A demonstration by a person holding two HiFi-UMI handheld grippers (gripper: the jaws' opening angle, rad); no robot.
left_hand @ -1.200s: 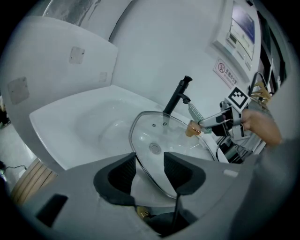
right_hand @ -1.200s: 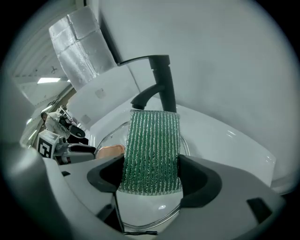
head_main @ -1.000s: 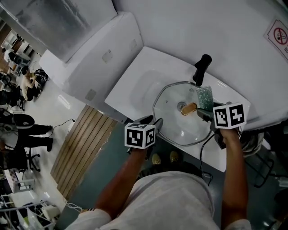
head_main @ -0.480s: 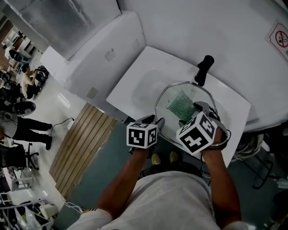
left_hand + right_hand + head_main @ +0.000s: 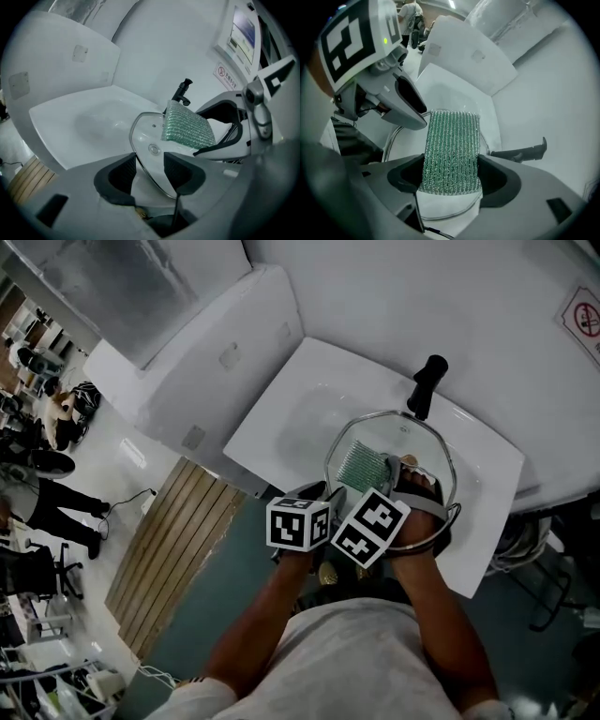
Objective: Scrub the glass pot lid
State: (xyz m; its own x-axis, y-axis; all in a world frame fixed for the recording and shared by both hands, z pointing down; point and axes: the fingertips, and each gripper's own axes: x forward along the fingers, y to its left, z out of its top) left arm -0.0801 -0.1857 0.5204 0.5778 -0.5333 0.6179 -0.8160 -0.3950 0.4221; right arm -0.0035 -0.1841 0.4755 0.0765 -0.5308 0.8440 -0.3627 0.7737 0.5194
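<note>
Lid [image 5: 146, 135] sits just ahead of the left gripper [image 5: 150, 169], its rim clamped there. The right gripper [image 5: 451, 174], pinching the scourer [image 5: 451, 140], has swept leftward onto the glass, so scrubbing looks underway.

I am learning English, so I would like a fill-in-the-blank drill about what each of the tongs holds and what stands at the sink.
The right tongs are shut on a ____ scrubbing pad.
The left tongs grip the glass lid by its metal ____.
Behind the lid, at the white sink, stands a ____ faucet.
Missing words: green; rim; black.
</note>
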